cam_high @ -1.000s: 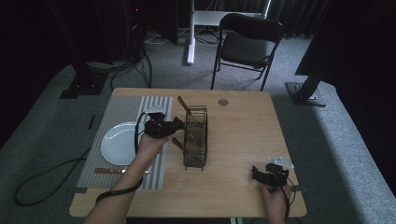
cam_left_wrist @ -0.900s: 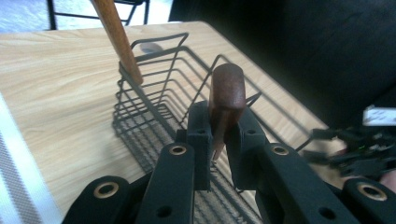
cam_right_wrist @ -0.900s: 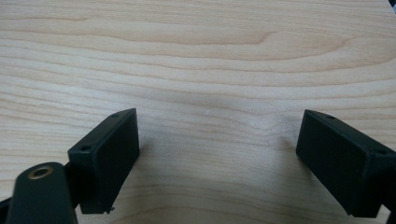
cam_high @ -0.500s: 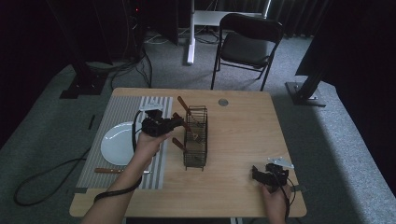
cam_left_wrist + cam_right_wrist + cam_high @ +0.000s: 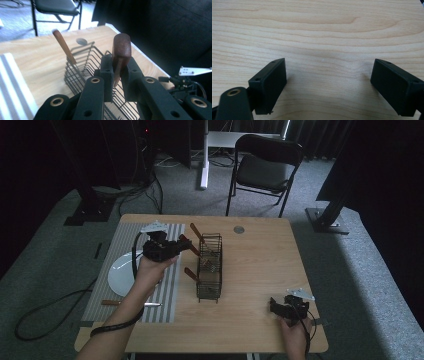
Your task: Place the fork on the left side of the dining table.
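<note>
1. Left gripper (image 5: 117,72) clamping tight on dark brown wooden utensil handle (image 5: 121,50), hovering beside black wire cutlery basket (image 5: 209,266), above striped grey placemat (image 5: 125,249).
2. Right gripper (image 5: 328,82) resting on light wooden table (image 5: 317,30), jaws gaping wide, gripping nothing.

There are two grippers: the left gripper (image 5: 186,245) and the right gripper (image 5: 274,306). There is one wire basket (image 5: 209,268), one white plate (image 5: 122,273) and one striped mat (image 5: 120,245). Four wooden handles show: three at the basket, one knife (image 5: 131,303) near the plate. One chair (image 5: 267,167) stands far off.
</note>
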